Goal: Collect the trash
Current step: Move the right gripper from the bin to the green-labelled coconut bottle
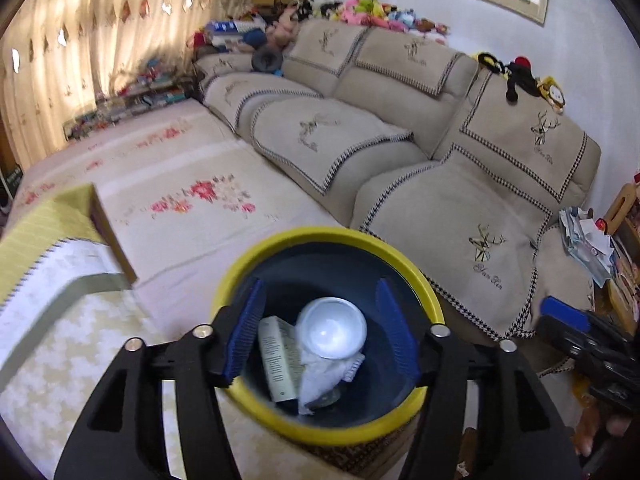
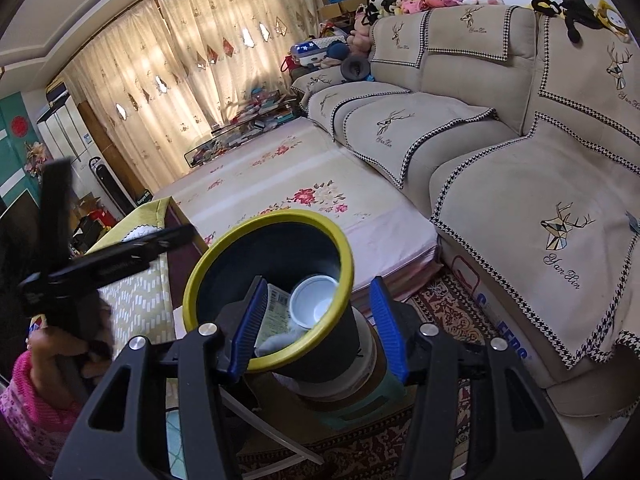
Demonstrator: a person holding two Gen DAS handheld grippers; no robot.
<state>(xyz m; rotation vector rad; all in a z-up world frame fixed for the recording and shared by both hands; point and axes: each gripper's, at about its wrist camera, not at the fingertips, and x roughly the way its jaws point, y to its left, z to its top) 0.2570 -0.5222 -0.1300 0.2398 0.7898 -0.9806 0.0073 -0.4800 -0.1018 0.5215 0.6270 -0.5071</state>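
Bin [image 1: 329,426] upright, mouth up; white cup [image 1: 331,328] inside, mouth up.

"Yan Hin" under deer emblem — sofa cover [image 2: 568,240].

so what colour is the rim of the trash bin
Yellow, on the dark blue trash bin; clearest in the left wrist view.
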